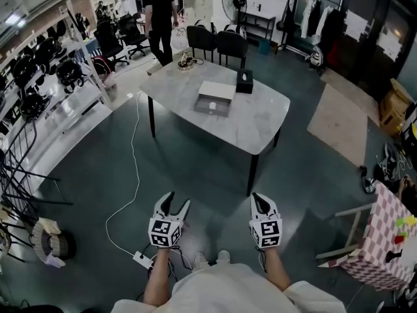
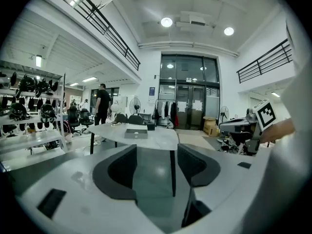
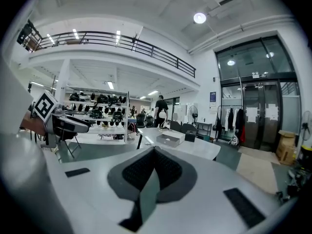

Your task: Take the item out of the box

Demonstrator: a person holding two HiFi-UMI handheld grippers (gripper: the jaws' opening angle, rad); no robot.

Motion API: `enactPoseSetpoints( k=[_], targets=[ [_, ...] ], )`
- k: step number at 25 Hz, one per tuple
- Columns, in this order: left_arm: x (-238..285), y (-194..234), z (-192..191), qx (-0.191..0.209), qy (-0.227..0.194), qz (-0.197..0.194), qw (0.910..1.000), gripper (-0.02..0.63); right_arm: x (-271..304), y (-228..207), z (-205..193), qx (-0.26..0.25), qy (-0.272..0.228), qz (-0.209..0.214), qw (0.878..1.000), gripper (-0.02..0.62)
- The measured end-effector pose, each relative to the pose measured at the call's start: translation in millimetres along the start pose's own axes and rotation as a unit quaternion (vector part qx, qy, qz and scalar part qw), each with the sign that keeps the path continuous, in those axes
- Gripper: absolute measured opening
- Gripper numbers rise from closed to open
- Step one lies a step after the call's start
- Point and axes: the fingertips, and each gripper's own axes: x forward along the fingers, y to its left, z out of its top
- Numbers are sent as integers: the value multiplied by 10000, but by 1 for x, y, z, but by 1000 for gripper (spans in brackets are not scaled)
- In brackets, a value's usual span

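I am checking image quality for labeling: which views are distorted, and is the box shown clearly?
Head view: dim, even light, edges slightly bent; the box on the table is small, its contents unclear. Left gripper view: strong fisheye, black corners, a glaring ceiling lamp, box tiny. Right gripper view: same fisheye, a round light overexposed, box small too.

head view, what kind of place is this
Probably a lab or workshop in an open office hall. Shelves hold dark headgear, office chairs stand by a grey table with a box on it, and a railed upper gallery runs above.
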Motion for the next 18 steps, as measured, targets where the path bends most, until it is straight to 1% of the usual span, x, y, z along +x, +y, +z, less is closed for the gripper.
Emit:
enactPoseSetpoints(
  k=[6,18],
  targets=[
    [4,-12,2,-38,-61,-20,10000,239,-5,-5,-2,-25,-45,19,10000,2],
    [27,-43,-8,-18,69,91,9999,238,-14,-30,-19,-59,-8,203,9998,2]
  ],
)
